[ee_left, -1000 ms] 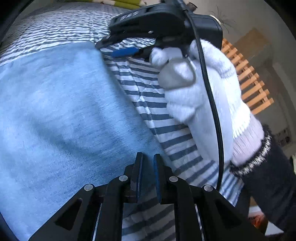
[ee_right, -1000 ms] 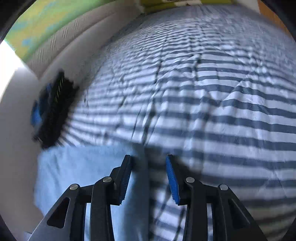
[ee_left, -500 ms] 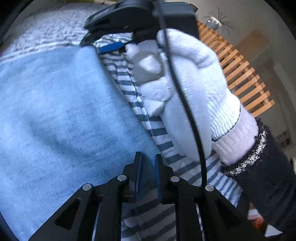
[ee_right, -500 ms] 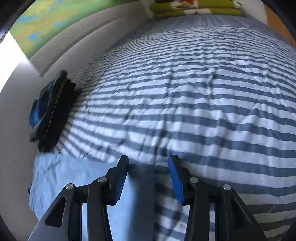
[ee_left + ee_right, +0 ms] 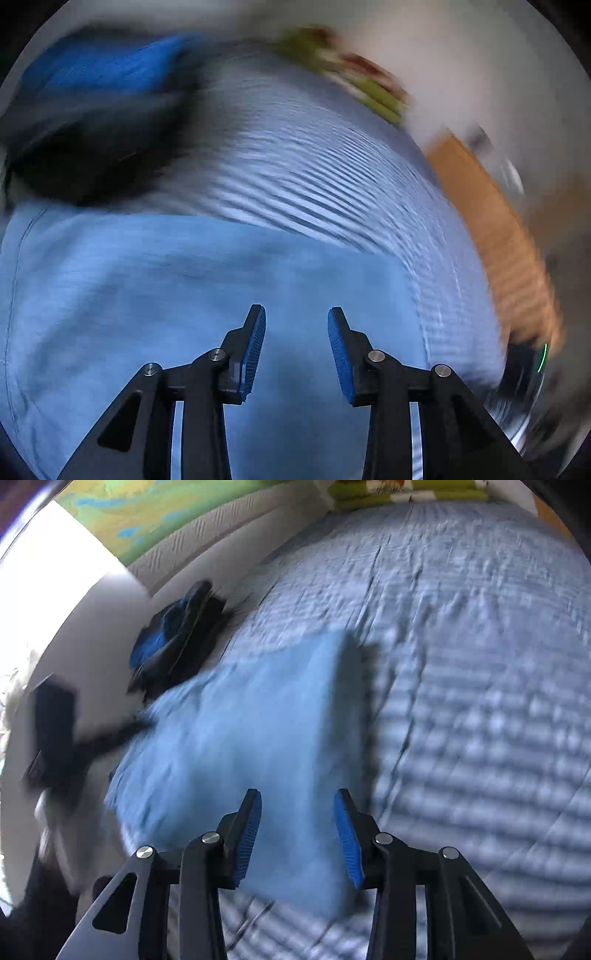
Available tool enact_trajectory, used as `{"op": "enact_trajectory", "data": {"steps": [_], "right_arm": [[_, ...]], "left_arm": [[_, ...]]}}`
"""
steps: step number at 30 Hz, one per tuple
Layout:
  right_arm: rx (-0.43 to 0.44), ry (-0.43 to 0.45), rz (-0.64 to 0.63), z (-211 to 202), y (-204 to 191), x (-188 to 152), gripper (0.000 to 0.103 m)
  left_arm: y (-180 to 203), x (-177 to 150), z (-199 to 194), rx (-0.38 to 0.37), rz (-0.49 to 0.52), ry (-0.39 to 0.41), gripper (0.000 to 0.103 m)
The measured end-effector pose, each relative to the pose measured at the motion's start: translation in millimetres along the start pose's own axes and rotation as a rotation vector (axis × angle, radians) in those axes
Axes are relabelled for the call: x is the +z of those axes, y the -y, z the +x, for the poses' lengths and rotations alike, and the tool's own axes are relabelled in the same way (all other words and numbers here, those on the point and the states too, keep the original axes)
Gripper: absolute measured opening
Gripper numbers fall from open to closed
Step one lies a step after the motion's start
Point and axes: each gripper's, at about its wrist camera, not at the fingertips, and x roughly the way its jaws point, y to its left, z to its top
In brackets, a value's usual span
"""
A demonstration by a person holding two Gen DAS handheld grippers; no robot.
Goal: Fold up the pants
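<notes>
The left gripper (image 5: 295, 347) is opening, its blue pads apart over the light blue pants (image 5: 155, 302) with nothing pinched. The right gripper (image 5: 297, 834) is closing a little, yet its jaws are apart and grasp no cloth. The pants lie as a folded slab on the striped bed cover (image 5: 480, 709), near its wall-side edge, beside a dark blue-and-black bundle (image 5: 177, 631). This looks like the release after a fold; next likely calls for a final fold or smoothing.
</notes>
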Motion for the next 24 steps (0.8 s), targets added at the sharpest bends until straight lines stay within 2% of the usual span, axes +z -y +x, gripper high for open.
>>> {"op": "enact_trajectory", "data": {"steps": [1,2,3,4,5,7,8,10,11,13,15,17,19,23,24], "right_arm": [[-0.005,-0.021,0.005,5.1,0.2,-5.5,0.031],[-0.042,-0.037,0.006,10.3,0.8,-13.0,0.023],[-0.091,-0.051,0.010,13.4,5.5,-18.6,0.013],[-0.098,-0.045,0.018,11.3,8.5,-19.7,0.011],[-0.098,-0.049,0.039,7.3,14.1,-20.9,0.010],[-0.101,-0.058,0.062,-3.7,21.4,-24.0,0.011],[-0.147,-0.061,0.047,-9.6,22.0,-26.1,0.020],[-0.189,-0.056,0.035,-20.9,22.5,-31.4,0.024],[-0.190,-0.056,0.052,-27.4,25.6,-33.3,0.024],[-0.160,-0.036,0.086,-39.4,29.4,-36.3,0.033],[-0.127,0.002,0.109,-47.6,29.2,-38.7,0.046],[-0.093,0.011,0.123,-45.0,29.2,-38.8,0.047],[-0.062,0.001,0.157,-36.9,32.6,-38.8,0.047],[-0.013,-0.013,0.186,-17.2,35.5,-39.7,0.047],[0.002,0.001,0.187,-13.2,34.0,-39.1,0.044]], "left_arm": [[-30.9,12.9,-2.5,0.016,-0.095,0.015,0.038],[-53.9,19.6,-7.7,0.086,-0.137,0.049,0.038],[-69.7,22.1,-11.6,0.135,-0.157,0.080,0.038],[-81.0,22.2,-13.2,0.154,-0.167,0.093,0.038],[-92.8,21.7,-16.3,0.177,-0.176,0.093,0.033],[-102.1,15.9,-26.4,0.188,-0.186,0.108,0.028],[-101.3,14.1,-33.2,0.213,-0.171,0.119,0.028],[-90.1,7.1,-47.1,0.267,-0.125,0.150,0.030],[-78.6,1.4,-53.4,0.250,-0.086,0.151,0.032],[-52.7,-12.5,-55.5,0.205,-0.010,0.121,0.037],[-9.3,-35.0,-43.2,0.177,0.120,0.086,0.044],[35.4,-64.9,-38.3,0.158,0.286,0.051,0.058],[80.8,-102.8,-30.5,0.131,0.449,0.008,0.064],[169.7,-165.3,-1.0,0.111,0.692,-0.082,0.071],[185.1,-177.2,11.1,0.122,0.739,-0.098,0.071]]}}
